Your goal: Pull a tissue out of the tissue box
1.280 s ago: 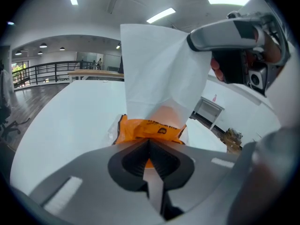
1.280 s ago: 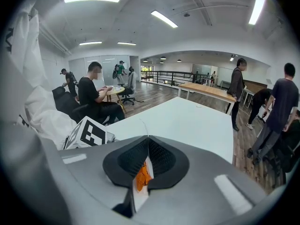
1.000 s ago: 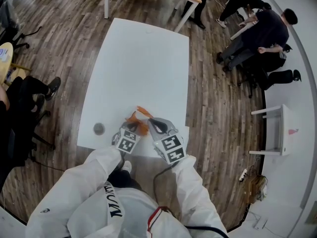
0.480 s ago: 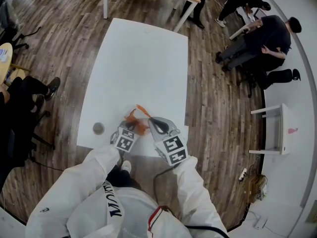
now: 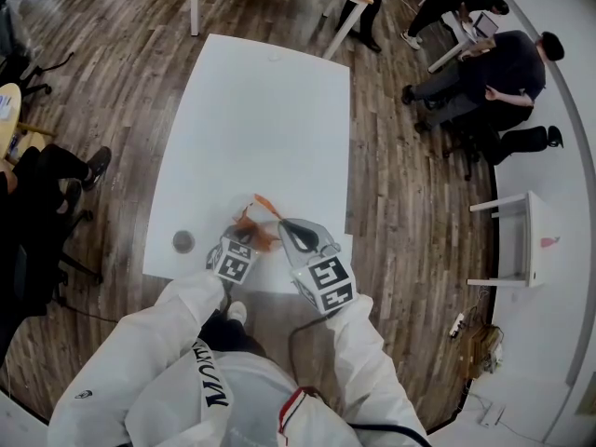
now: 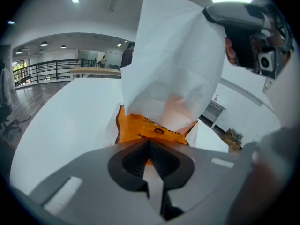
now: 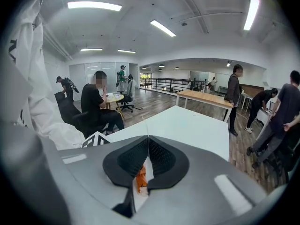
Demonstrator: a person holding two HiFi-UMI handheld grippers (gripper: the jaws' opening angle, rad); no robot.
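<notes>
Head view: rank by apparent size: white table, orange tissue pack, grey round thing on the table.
1. white table
2. orange tissue pack, though partly hidden
3. grey round thing

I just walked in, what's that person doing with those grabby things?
A person in white holds a gripper in each hand over a white table. The left gripper is shut on an orange tissue pack. The right gripper is shut on a white tissue sticking up out of it.
</notes>
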